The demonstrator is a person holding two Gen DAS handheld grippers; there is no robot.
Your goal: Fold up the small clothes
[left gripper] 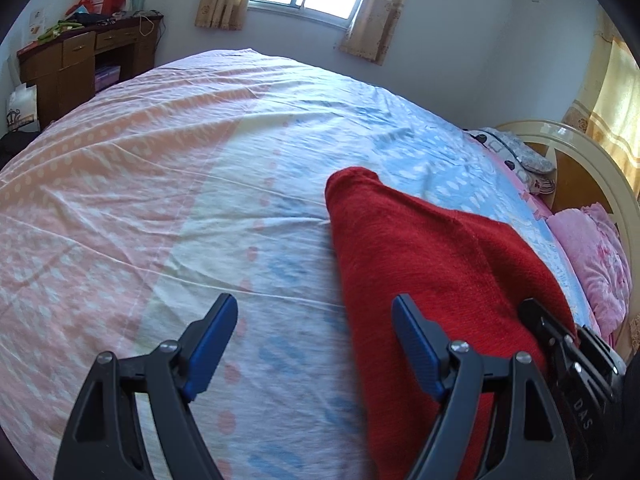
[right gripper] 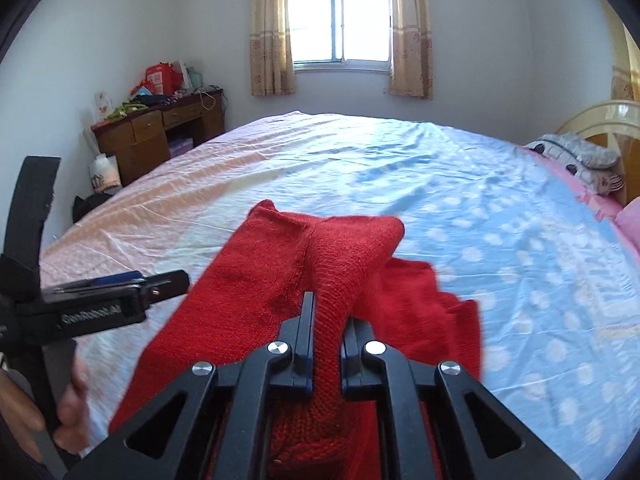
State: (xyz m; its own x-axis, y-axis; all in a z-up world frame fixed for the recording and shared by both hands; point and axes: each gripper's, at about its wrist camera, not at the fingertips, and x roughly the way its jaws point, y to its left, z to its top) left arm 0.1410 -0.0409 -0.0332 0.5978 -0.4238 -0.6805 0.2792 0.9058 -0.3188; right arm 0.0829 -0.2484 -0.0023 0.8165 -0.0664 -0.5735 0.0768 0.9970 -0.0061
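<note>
A red knitted garment lies partly lifted on the bed; it also shows in the left wrist view. My right gripper is shut on a ribbed fold of the garment and holds it up off the sheet. My left gripper is open and empty, just above the sheet at the garment's left edge, its right finger over the red cloth. The left gripper also shows from the side in the right wrist view.
The bed has a pink and blue dotted sheet. Pillows and a headboard are at the right. A wooden desk with clutter stands at the back left, under a window.
</note>
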